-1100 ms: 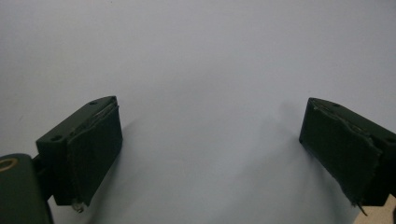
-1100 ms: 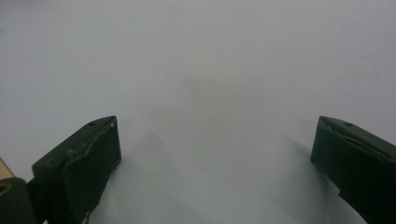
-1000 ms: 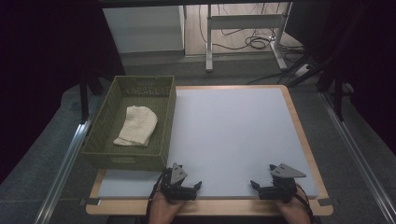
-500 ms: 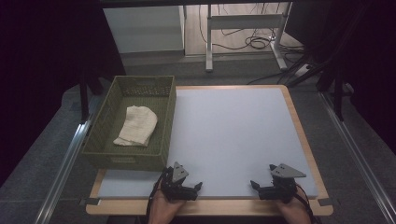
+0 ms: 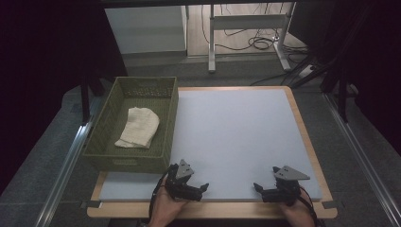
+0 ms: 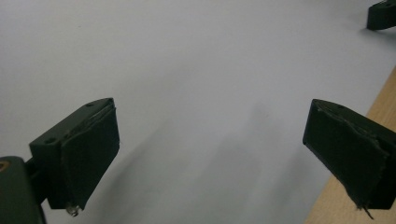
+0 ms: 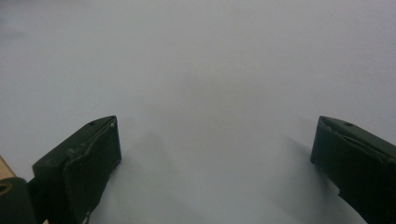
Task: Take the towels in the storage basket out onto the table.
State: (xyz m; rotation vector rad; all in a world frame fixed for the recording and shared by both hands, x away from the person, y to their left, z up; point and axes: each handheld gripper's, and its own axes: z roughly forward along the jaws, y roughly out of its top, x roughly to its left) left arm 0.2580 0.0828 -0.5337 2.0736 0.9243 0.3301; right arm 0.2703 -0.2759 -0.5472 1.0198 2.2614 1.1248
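Observation:
A cream folded cloth [image 5: 138,126] lies inside an olive green basket [image 5: 171,118] at the table's left. My left gripper [image 5: 202,189] rests low at the front edge of the pale mat [image 5: 236,132], just right of the basket's near corner. It stands open [image 6: 210,158], its jaws wide apart over bare mat. My right gripper [image 5: 257,187] sits at the front right, also open [image 7: 212,168], nothing between its jaws. A jaw of the right gripper [image 6: 382,15] peeks in at the top right of the left gripper view.
The wooden table rim [image 5: 309,142] frames the mat. Beyond the table are a metal desk frame [image 5: 246,23] and cables [image 5: 257,43] on the floor. Metal rails [image 5: 66,170] run along both sides.

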